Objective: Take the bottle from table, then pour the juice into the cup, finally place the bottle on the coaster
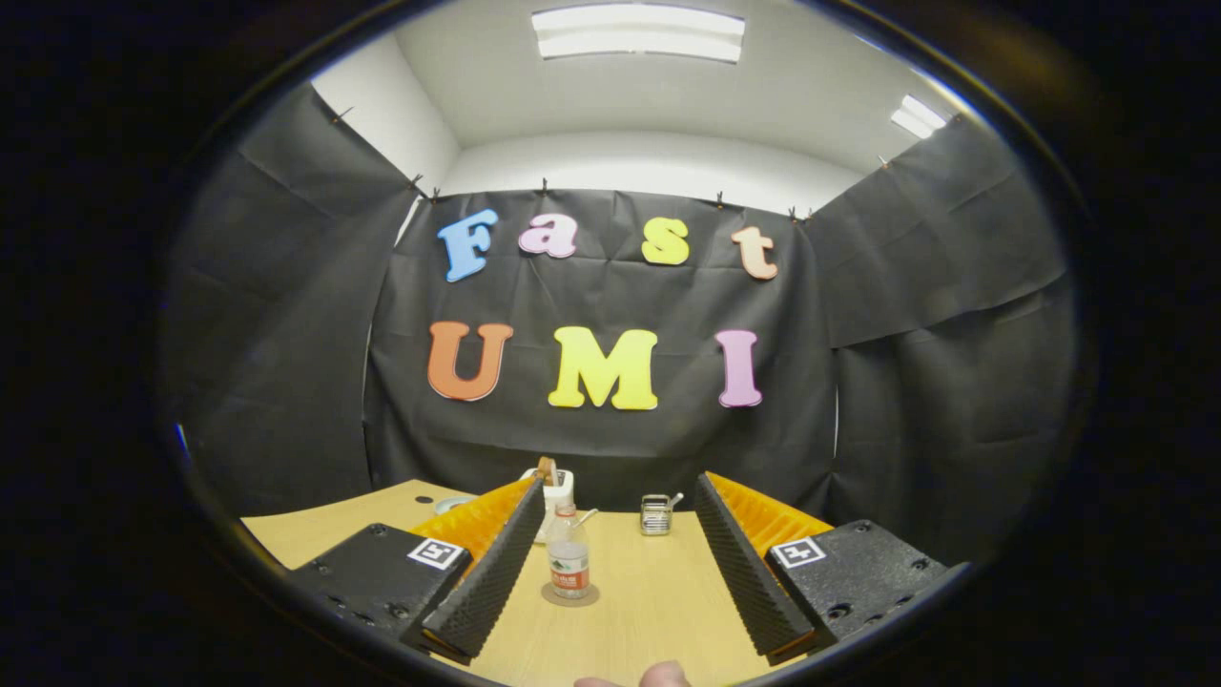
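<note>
bottle (569, 556) | small clear plastic, likely light, slick, squashable | standing on coaster (570, 596) just ahead between fingers | grip mid-body at label | gripper (610, 572) spread wide, holding nothing

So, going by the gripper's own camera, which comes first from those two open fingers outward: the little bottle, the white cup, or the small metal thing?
From the open gripper:
1. Bottle, between the fingers, on a round coaster.
2. White cup, right behind the bottle.
3. Metal holder, beyond the fingers, near the black cloth wall; nearly level with the cup, so that order is uncertain.

Bottle (569, 563) on coaster (569, 597) btwn hand-held gripper (615, 563) fingers – cup (654, 514) behind, right.
</note>
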The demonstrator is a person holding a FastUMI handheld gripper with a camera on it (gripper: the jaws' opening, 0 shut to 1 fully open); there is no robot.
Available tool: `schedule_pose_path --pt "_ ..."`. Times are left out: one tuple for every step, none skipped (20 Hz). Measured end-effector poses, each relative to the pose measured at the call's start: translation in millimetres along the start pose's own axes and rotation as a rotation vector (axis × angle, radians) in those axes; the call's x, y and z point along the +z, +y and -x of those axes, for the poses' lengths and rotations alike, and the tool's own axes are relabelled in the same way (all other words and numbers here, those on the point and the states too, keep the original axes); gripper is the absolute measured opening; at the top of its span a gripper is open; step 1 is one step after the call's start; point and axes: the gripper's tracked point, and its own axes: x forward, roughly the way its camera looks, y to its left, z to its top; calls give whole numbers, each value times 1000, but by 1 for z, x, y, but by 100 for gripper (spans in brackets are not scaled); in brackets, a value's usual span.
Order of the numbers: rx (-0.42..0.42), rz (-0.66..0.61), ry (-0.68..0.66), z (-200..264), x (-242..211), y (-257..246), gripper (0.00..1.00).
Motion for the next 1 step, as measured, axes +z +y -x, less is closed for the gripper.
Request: schedule_pose_path --pt "1 1 2 1 -2 1 100"
